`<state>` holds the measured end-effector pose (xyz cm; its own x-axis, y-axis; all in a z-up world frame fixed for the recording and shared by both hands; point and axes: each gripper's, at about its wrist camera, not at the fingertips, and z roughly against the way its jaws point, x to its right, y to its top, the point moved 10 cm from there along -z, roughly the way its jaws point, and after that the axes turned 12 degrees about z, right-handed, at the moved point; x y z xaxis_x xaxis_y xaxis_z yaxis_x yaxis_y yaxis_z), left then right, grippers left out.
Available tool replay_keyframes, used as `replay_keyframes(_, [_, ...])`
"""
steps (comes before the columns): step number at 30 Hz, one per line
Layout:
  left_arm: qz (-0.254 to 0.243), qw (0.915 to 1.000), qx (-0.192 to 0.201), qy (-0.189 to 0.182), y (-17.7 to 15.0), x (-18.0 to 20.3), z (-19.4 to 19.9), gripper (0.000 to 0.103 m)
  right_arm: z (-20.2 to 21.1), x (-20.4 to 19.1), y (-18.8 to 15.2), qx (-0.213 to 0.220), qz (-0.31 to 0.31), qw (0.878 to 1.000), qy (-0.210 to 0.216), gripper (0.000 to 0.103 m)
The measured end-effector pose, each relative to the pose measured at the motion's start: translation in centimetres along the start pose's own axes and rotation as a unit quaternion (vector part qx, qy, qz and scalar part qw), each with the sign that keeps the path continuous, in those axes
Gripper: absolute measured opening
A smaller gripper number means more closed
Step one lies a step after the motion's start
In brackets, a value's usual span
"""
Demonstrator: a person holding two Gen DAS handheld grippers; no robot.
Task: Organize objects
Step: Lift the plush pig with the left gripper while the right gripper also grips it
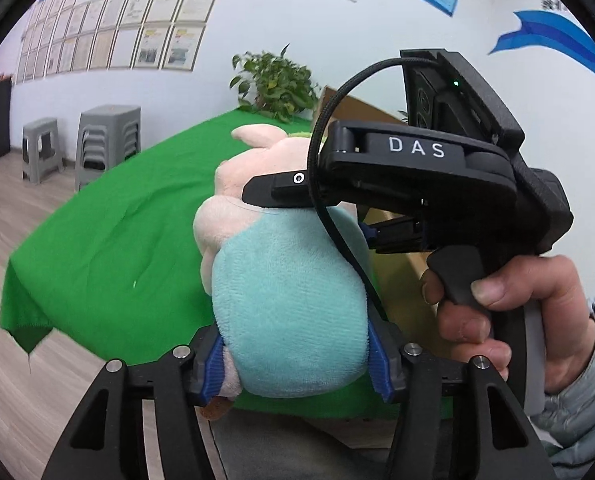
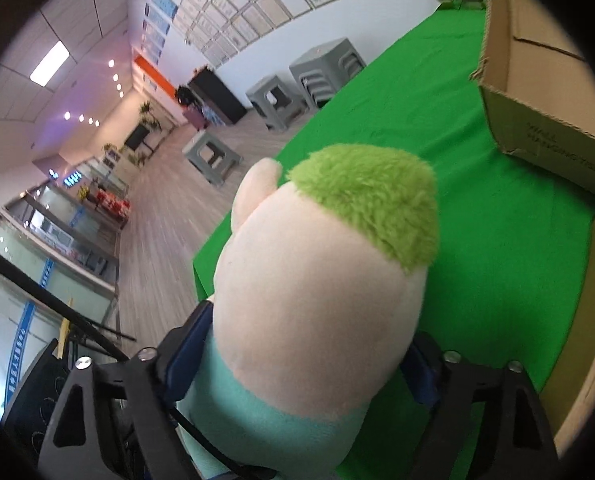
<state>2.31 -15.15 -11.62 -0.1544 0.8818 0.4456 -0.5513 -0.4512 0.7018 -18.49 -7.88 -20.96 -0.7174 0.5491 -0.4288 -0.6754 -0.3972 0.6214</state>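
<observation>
A plush doll (image 1: 281,300) with a pale pink head, green hair and a teal body is held above the green-covered table (image 1: 109,248). My left gripper (image 1: 297,360) is shut on its teal body, blue pads pressing both sides. My right gripper (image 2: 305,360) is shut on the same doll (image 2: 321,292) near the neck, the head with its green hair filling that view. The right gripper's black body marked DAS (image 1: 417,168) reaches in from the right, its fingers closing on the doll's upper part.
An open cardboard box (image 2: 537,92) stands on the table at the right, and shows behind the right gripper (image 1: 361,112). A potted plant (image 1: 277,84) stands at the table's far end. Grey stacked stools (image 1: 109,140) stand on the wood floor to the left.
</observation>
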Motion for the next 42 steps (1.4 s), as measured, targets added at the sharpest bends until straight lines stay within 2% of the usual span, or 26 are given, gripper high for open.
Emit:
replay_keyframes(2, [-0.027, 0.9995, 0.015, 0.003, 1.2, 2.0, 0.4, 0.054, 1.3, 0.0, 1.1, 0.025, 0.0, 1.0, 0.006, 0.075])
replay_keyframes(6, [-0.087, 0.9948, 0.051, -0.012, 5.4, 7.6, 0.4, 0.054, 6.5, 0.8, 4.8, 0.101, 0.015, 0.995, 0.003, 0.071])
replay_keyframes(11, [-0.166, 0.9777, 0.114, -0.059, 12.3, 17.3, -0.4, 0.054, 15.4, 3.1, 11.4, 0.204, 0.052, 0.977, -0.033, 0.069])
replay_keyframes(13, [-0.181, 0.9699, 0.14, -0.084, 14.7, 20.7, -0.2, 0.054, 19.4, 3.1, 14.6, 0.236, 0.078, 0.967, -0.055, 0.069])
replay_keyframes(16, [-0.198, 0.9594, 0.167, -0.111, 17.7, 25.1, -0.3, 0.054, 24.8, 3.3, 18.1, 0.269, 0.118, 0.952, -0.087, 0.069])
replay_keyframes(17, [-0.204, 0.9566, 0.172, -0.116, 18.5, 26.2, -0.8, 0.054, 25.5, 3.5, 18.9, 0.275, 0.123, 0.949, -0.091, 0.069])
replay_keyframes(19, [-0.208, 0.9569, 0.164, -0.118, 20.2, 27.6, -2.9, 0.054, 26.9, 5.2, 20.9, 0.279, 0.124, 0.947, -0.098, 0.069])
replay_keyframes(21, [-0.205, 0.9629, 0.137, -0.111, 22.0, 28.0, -6.6, 0.054, 25.7, 7.2, 22.4, 0.261, 0.118, 0.953, -0.104, 0.069])
replay_keyframes(23, [-0.192, 0.9704, 0.101, -0.107, 23.3, 28.4, -10.7, 0.054, 23.8, 10.7, 24.4, 0.227, 0.084, 0.965, -0.103, 0.069])
replay_keyframes(26, [-0.175, 0.978, 0.06, -0.095, 23.9, 28.1, -15.5, 0.054, 20.6, 13.3, 25.4, 0.202, 0.055, 0.973, -0.099, 0.069])
replay_keyframes(28, [-0.177, 0.9799, 0.046, -0.079, 23.3, 27.9, -18.1, 0.054, 18.0, 14.5, 25.1, 0.195, 0.043, 0.976, -0.087, 0.069])
replay_keyframes(33, [-0.165, 0.9846, 0.011, -0.058, 20.9, 23.5, -23.5, 0.054, 13.0, 16.3, 23.6, 0.165, 0.024, 0.984, -0.061, 0.069])
replay_keyframes(36, [-0.154, 0.9871, -0.012, -0.044, 20.2, 21.1, -27.1, 0.054, 10.7, 17.6, 23.1, 0.153, 0.014, 0.987, -0.049, 0.069])
replay_keyframes(38, [-0.15, 0.9876, -0.027, -0.036, 17.7, 19.6, -27.9, 0.054, 9.9, 18.7, 22.2, 0.147, 0.006, 0.988, -0.038, 0.069])
replay_keyframes(40, [-0.144, 0.9882, -0.047, -0.024, 16.5, 16.4, -30.5, 0.054, 8.8, 19.5, 21.2, 0.142, -0.004, 0.989, -0.027, 0.069])
replay_keyframes(42, [-0.137, 0.9883, -0.065, -0.012, 15.7, 14.7, -33.0, 0.055, 7.4, 20.5, 20.5, 0.137, -0.012, 0.99, -0.022, 0.069])
